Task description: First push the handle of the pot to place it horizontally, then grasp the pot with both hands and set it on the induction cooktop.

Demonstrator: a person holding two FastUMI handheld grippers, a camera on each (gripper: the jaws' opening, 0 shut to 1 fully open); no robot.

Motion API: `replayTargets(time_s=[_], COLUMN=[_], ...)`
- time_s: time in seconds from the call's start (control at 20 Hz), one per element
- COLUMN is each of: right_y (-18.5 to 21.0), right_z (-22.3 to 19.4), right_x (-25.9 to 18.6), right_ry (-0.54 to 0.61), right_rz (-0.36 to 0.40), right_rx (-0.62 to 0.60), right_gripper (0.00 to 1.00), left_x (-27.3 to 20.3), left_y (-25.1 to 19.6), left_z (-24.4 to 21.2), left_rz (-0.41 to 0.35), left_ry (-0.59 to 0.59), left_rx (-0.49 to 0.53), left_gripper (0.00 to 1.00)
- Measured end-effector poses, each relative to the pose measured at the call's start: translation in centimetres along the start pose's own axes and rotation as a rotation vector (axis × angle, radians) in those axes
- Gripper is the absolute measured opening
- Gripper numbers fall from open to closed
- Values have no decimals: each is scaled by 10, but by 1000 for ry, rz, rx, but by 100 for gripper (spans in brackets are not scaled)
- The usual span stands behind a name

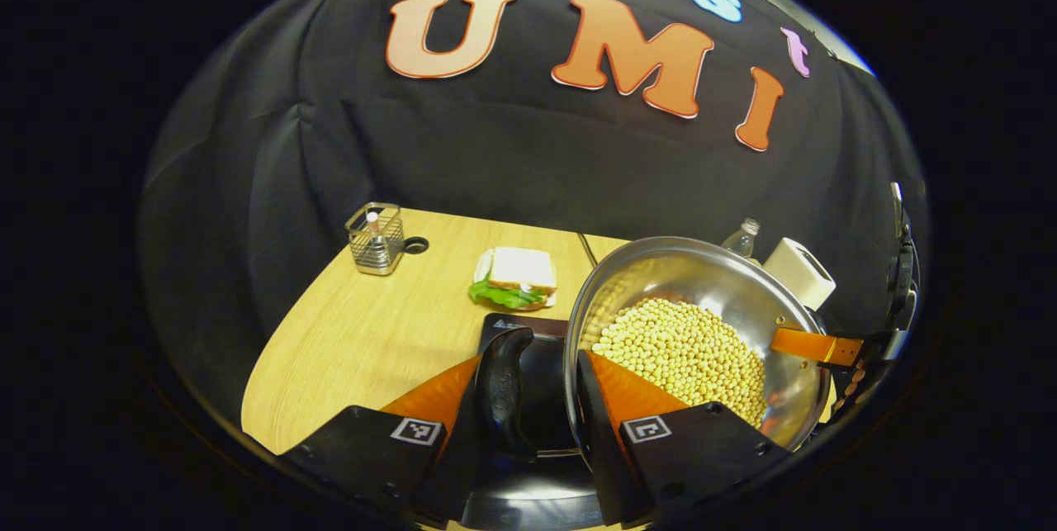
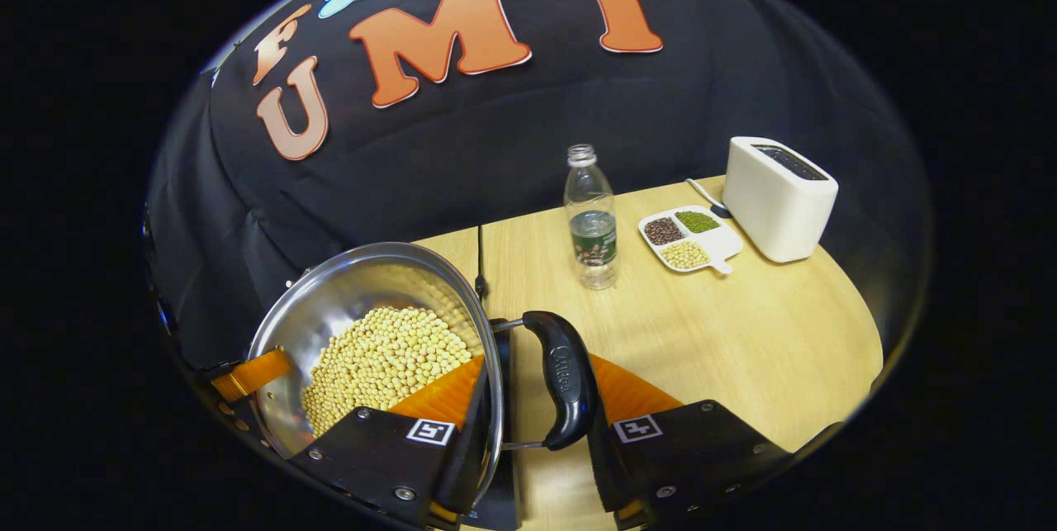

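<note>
A: We're looking along the left gripper [image 1: 528, 386] and we see the pot [image 1: 727, 283], a shiny steel bowl of a thing, heaped with pale yellow beans [image 1: 681, 353]. It sits tilted in our view, rim toward us, over the near edge of the wooden table [image 1: 363, 341].

B: And the fingers? We make it one orange finger inside the rim against the wall, the other outside, with the pot's black side handle [image 1: 504, 386] in the narrow gap. We see the jaws drawn close around handle and rim, though we can't swear both pads are pressing.

A: Same story in the right gripper view. The right gripper [image 2: 533, 395] straddles the opposite rim, one finger over the beans, one beyond the black handle [image 2: 561, 378] on its wire loop. Narrow opening again; firm contact we cannot tell.

B: Under the pot in the left gripper view we spot a dark glossy surface, the induction cooktop [image 1: 528, 366], just below the handle. Whether the pot touches it, we can't say.

A: Farther off, a sandwich [image 1: 514, 277] and a wire basket [image 1: 376, 238] on the left side.

B: On the right side, a water bottle [image 2: 590, 217], a divided dish of beans [image 2: 687, 238] and a white toaster [image 2: 780, 196].
</note>
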State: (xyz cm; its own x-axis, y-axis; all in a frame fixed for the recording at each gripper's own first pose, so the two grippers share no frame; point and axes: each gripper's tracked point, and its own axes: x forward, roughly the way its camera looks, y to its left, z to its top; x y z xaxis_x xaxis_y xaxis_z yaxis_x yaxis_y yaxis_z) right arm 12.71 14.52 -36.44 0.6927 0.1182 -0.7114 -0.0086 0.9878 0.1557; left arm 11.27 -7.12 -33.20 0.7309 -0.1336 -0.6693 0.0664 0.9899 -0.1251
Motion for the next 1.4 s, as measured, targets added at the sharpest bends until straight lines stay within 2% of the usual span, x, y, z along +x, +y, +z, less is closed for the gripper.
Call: replayTargets(time_s=[0.05, 0.1, 0.2, 0.25, 0.3, 0.35, 0.45, 0.5, 0.95, 1.15, 1.2, 1.25, 1.3, 1.35, 1.4], right_y=[6, 11, 22, 26, 28, 30, 31, 31, 17, 17, 16, 15, 14, 13, 11], right_z=[-5, -10, -19, -24, -27, -31, -36, -38, -57, -61, -60, -51, -41, -31, -20], right_x=[4, 9, 16, 21, 25, 27, 31, 33, 44, 43, 38, 38, 31, 24, 14], right_ry=[10, 20, 46, 57, 66, 71, 75, 76, 118, 132, 123, 95, 67, 42, 16], right_rz=[3, 6, 14, 16, 17, 15, 5, -2, -32, -29, -28, -25, -32, -37, -43], right_rx=[-3, -7, -13, -12, -13, -13, -20, -24, -23, -25, -35, -41, -45, -52, -64], right_gripper=[55, 55, 56, 56, 55, 55, 55, 56, 56, 58, 59, 63, 64, 71, 77], left_x=[1, 4, 12, 15, 19, 21, 25, 31, 56, 53, 50, 46, 44, 40, 33], left_y=[10, 19, 31, 37, 41, 40, 42, 46, 43, 46, 44, 44, 44, 44, 42], left_z=[-2, -4, -13, -15, -20, -22, -28, -34, -55, -57, -55, -47, -37, -27, -16], left_rz=[9, 16, 29, 33, 35, 35, 32, 28, 3, 2, -3, 1, 1, 19, 36], left_ry=[7, 14, 25, 28, 32, 38, 60, 70, 129, 137, 130, 108, 77, 48, 17], left_rx=[2, 2, 1, 1, -1, -4, -14, -20, -33, -6, 0, 12, 30, 53, 78], left_gripper=[63, 68, 63, 65, 63, 65, 63, 68, 63, 70, 68, 72, 72, 80, 98])
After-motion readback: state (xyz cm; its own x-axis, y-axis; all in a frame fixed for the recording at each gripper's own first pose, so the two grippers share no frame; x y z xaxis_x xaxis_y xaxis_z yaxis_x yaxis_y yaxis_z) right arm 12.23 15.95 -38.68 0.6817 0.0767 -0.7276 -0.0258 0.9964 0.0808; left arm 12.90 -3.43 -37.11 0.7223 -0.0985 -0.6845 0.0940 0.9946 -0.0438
